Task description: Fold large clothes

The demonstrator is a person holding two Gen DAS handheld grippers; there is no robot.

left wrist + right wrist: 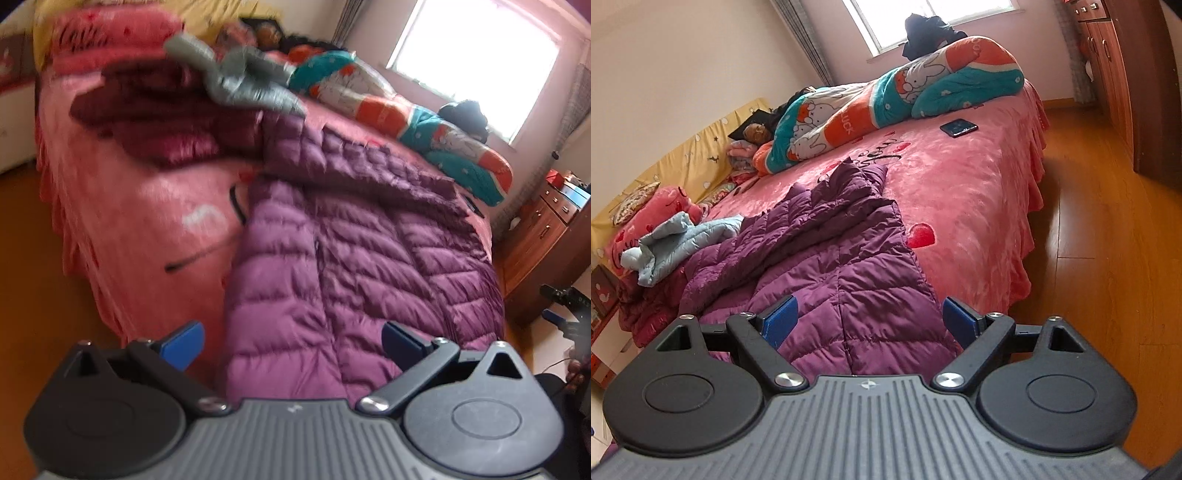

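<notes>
A purple quilted down coat point(351, 251) lies spread on the pink bed point(140, 206), its hem at the near edge and a sleeve folded across its upper part. My left gripper point(291, 345) hovers open just before the hem, nothing between its blue pads. In the right wrist view the same coat point(849, 273) stretches away from my right gripper point(870, 323), which is open above the hem's right part. A pale grey-blue padded jacket point(679, 240) and a dark maroon coat point(159, 122) lie heaped beyond the purple coat.
A rolled cartoon quilt in teal, orange and white point(886, 99) lies along the far side of the bed, with a dark garment point(931, 33) by the window. A phone point(958, 128) rests on the bedspread. Wooden cabinets point(1123, 81) and wood floor point(1108, 236) flank the bed.
</notes>
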